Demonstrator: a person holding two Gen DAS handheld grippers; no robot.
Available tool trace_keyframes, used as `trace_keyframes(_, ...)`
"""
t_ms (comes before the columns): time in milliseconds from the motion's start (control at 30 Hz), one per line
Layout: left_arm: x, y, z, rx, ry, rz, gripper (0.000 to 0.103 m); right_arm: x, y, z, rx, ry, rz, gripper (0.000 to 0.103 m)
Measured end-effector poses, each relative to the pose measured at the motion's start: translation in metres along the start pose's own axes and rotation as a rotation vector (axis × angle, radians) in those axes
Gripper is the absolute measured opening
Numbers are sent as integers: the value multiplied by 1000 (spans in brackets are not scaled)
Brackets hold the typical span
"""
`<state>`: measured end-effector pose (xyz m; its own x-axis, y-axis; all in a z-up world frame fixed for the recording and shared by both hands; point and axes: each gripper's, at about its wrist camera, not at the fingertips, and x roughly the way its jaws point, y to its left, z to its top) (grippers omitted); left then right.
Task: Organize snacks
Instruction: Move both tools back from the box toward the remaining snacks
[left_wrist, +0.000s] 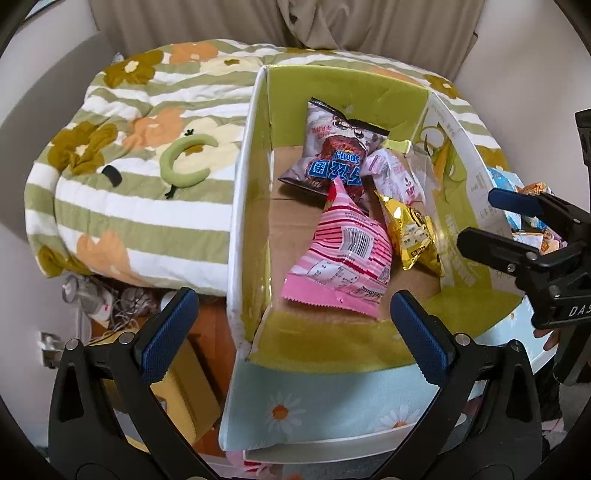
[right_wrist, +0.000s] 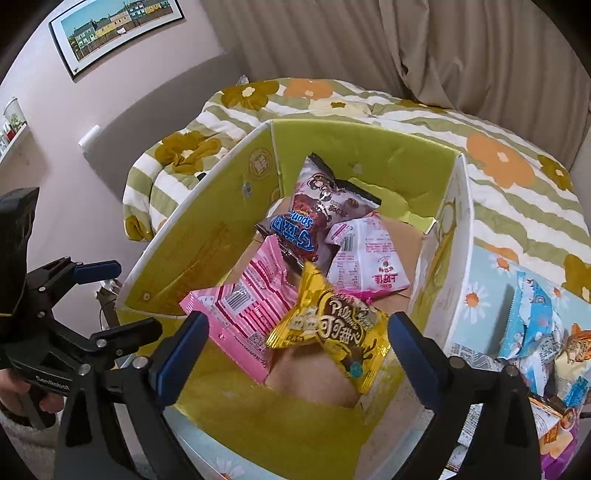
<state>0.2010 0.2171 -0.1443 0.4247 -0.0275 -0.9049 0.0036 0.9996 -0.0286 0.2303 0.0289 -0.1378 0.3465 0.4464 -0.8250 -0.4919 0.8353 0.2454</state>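
Box: I count one open cardboard box (left_wrist: 255, 155) with yellow-green inner walls, standing on a daisy-print cloth (left_wrist: 314, 402) beside a flowered, striped quilt (left_wrist: 122, 155).
Snacks in the box: four packets, all lying on the box floor.
Packet 1: a brown-and-white chocolate sponge bag (right_wrist: 321, 206), leaning toward the far wall.
Packet 2: a white packet with pink print (right_wrist: 365, 254), touching the right of the brown bag.
Packet 3: a pink striped packet (left_wrist: 343, 251), barcode side up, on the left.
Packet 4: a gold cocoa-pillow packet (right_wrist: 332, 325), resting partly over the pink one (nearest my right tool).
Snacks outside: a loose heap (right_wrist: 546, 339) on the cloth right of the box; I see a blue-and-white packet and an orange one, but the rest run off the picture's edge, so I cannot count them.
Left gripper (left_wrist: 291, 328): jaws spread wide, holding nothing, above the near box wall.
Right gripper (right_wrist: 295, 343): jaws spread wide, straddling the gold packet in view; whether the pads touch it I cannot tell.
Hard to read: most packet lettering is upside down or blurred.
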Motion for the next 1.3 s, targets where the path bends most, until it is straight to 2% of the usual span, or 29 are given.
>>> trace_keyframes(200,-23,-1,2,3,-27,10,103,-22,12,1,3,-36,3,98)
trace_keyframes(433,-50,-10,11,45,-78,-27,103,-59,19,1,37,-88,-56,98)
trace_keyframes(700,-73,-49,22,92,-128,-82,103,-118,-6,-17,134,-163,-131,98)
trace_keyframes(933,-89,-109,15,109,-150,-107,103,-169,-47,-52,181,-181,-220,98)
trace_keyframes(1300,-84,-253,-4,101,-156,-181,103,-241,-145,-119,201,-192,-276,98)
